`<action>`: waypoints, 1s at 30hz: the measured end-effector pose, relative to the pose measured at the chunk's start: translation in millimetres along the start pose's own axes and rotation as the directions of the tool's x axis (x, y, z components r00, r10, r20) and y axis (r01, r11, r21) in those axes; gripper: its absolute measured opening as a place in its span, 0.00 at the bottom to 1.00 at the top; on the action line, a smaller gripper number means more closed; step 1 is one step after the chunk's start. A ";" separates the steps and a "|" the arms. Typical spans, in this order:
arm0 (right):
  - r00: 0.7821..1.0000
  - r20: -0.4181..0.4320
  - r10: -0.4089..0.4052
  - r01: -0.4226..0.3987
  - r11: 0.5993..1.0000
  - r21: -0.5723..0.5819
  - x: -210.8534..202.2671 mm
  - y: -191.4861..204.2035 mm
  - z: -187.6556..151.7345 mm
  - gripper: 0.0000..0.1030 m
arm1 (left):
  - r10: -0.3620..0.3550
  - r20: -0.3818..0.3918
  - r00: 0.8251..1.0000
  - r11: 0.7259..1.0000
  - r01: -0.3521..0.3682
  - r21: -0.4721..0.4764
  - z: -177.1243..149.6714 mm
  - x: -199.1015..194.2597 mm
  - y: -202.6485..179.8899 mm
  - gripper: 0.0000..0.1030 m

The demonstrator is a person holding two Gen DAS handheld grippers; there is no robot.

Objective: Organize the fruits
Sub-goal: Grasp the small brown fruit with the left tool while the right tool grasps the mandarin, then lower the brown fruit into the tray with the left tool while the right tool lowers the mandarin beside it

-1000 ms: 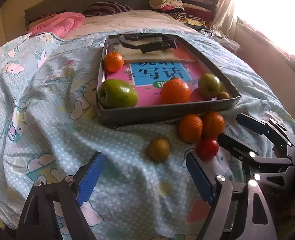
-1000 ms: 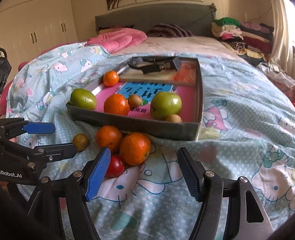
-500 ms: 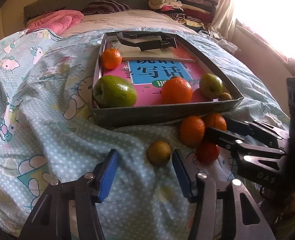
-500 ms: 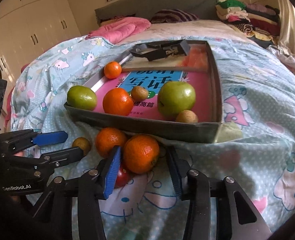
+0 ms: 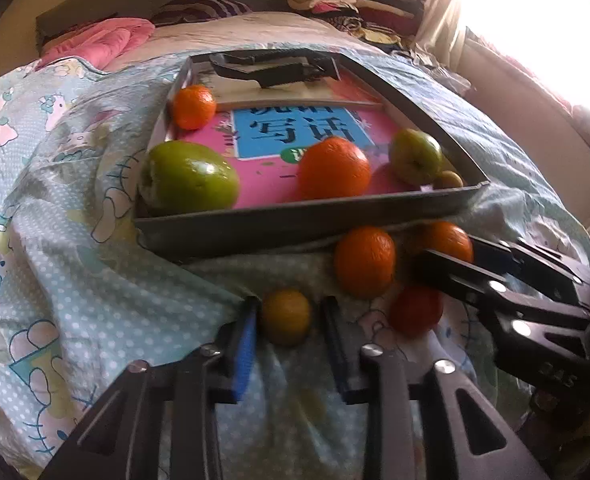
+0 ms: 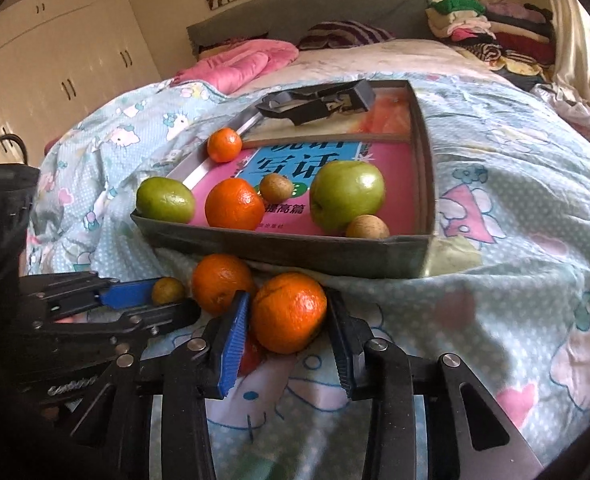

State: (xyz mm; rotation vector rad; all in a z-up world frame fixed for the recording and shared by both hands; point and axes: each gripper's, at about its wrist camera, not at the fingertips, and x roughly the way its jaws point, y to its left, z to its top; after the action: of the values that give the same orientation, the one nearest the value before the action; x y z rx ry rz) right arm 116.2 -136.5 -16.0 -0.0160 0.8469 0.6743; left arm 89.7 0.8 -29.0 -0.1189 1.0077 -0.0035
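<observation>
On the blue patterned bedspread, in front of the grey tray [image 5: 295, 228], lie loose fruits. My left gripper [image 5: 289, 306] is shut on a small yellow-brown fruit [image 5: 286, 318], one pad on each side. My right gripper [image 6: 287, 300] straddles a large orange [image 6: 289, 312]; its jaws are closing and both pads touch the peel. A second orange [image 6: 221, 282] and a small red fruit [image 5: 415, 310] rest between the two grippers. The tray [image 6: 279, 246] holds two green apples, two oranges and small brown fruits on a pink book.
A black tool [image 6: 319, 100] lies at the tray's far end. Beyond it are a pink quilt [image 6: 239, 64], a grey headboard and stacked clothes [image 6: 491, 28]. White wardrobes stand at the left, a bright window at the right.
Both pairs of jaws have narrowed from wide open. The left gripper moved forward and down around the small yellow-brown fruit. The right one closed in on the large orange.
</observation>
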 end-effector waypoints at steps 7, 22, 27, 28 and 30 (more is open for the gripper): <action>0.999 0.047 0.014 -0.014 1.000 -0.010 -14.8 1.3 1.0 0.39 | -0.035 0.014 0.999 0.999 0.035 -0.007 1.7 -15.7 5.3 0.25; 0.991 0.130 -0.002 0.011 0.998 -0.068 -41.2 13.8 28.3 0.39 | -0.056 0.112 0.992 0.997 0.061 -0.043 40.8 -52.5 14.3 0.25; 0.989 0.146 -0.009 0.022 0.996 -0.089 -41.8 16.3 38.6 0.39 | -0.050 0.107 0.993 0.998 0.054 -0.040 50.6 -44.4 13.5 0.25; 0.989 0.147 -0.010 0.024 0.996 -0.091 -41.3 16.4 39.9 0.39 | -0.051 0.105 0.993 0.998 0.056 -0.040 51.4 -42.9 13.4 0.25; 0.989 0.148 -0.010 0.024 0.995 -0.097 -39.3 17.0 42.7 0.39 | -0.048 0.101 0.994 0.998 0.052 -0.038 52.9 -39.9 12.9 0.25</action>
State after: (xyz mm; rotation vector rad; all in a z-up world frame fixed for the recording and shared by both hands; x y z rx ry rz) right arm 117.7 -132.8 44.4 -0.0617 0.6707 0.6920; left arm 112.4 21.1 31.2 -0.1800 0.9052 -0.0228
